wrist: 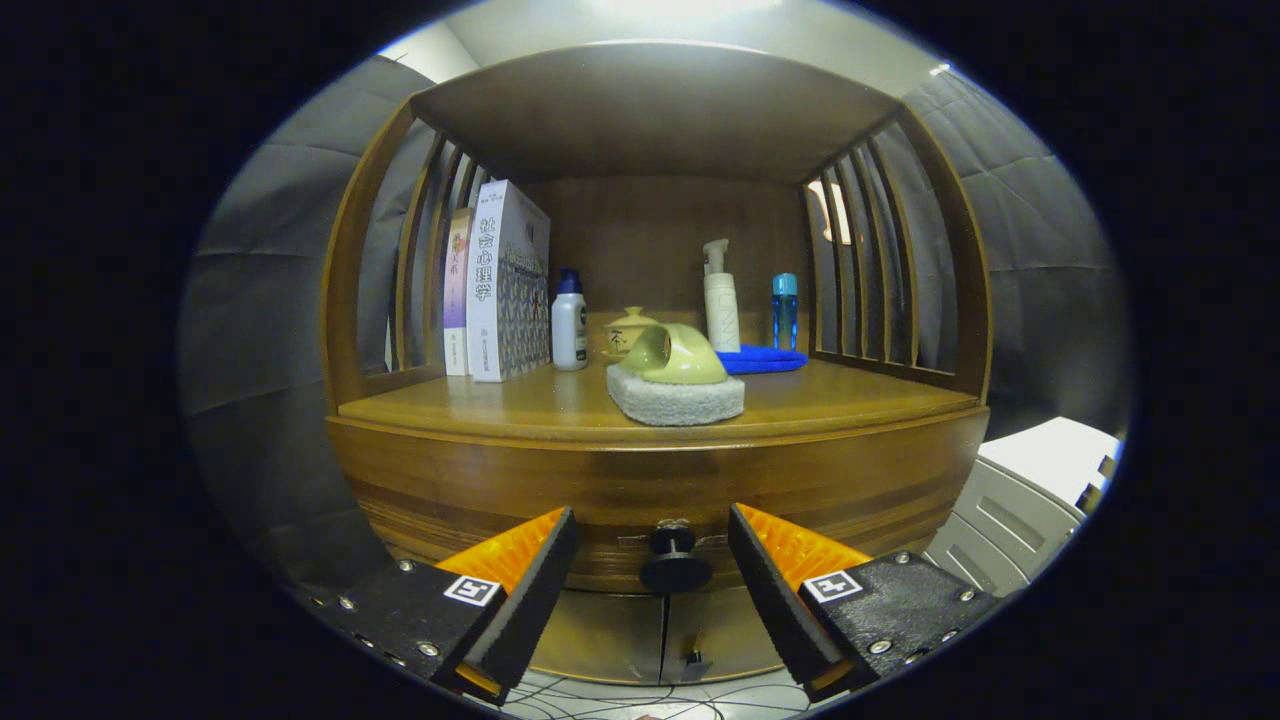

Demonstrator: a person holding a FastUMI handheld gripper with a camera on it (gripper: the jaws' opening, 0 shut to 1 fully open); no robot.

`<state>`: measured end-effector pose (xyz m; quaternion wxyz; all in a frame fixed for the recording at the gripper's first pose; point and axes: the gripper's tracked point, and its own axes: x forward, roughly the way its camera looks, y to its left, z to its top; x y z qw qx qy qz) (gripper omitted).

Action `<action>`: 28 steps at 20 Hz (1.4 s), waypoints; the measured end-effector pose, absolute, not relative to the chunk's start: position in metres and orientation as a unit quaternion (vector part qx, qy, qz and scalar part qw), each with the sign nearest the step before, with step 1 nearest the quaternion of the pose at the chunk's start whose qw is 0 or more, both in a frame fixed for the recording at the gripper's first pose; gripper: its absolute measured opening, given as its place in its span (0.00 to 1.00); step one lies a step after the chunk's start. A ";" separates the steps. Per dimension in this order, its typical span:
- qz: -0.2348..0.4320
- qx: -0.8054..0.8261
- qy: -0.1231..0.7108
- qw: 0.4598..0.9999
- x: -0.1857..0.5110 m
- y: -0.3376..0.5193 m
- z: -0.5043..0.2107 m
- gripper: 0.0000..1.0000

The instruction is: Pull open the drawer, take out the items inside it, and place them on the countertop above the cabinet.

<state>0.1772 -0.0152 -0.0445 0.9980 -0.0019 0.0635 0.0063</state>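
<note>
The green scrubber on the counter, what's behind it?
Behind the green scrubber sit a small lidded cup and a blue cloth; the cup's lower part is hidden. The open gripper flanks the drawer knob.

Brown wooden cabinet (650, 480), black knob (675, 560), orange-and-black tongs (652, 580) (blue cloth (765, 360) behind).

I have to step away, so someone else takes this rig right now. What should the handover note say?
Tool: open, fingers either side of the black drawer knob, not touching it.
Drawer: shut, under the countertop; what is inside is hidden.
On the countertop: a sponge scrubber with a green handle near the front edge; books, bottles, a blue cloth and a lidded cup behind.
Done: approach lined up.
Left: grip the knob, pull the drawer open, lift the items out onto the countertop.
</note>
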 end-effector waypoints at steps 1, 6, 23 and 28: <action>0.005 -0.001 0.059 0.998 0.172 -0.015 -0.036 0.94; -0.004 -0.003 0.023 1.000 0.136 -0.014 0.018 0.94; -0.013 -0.029 -0.024 0.999 0.020 -0.007 0.098 0.95; -0.016 -0.018 -0.036 0.999 0.012 -0.009 0.112 0.95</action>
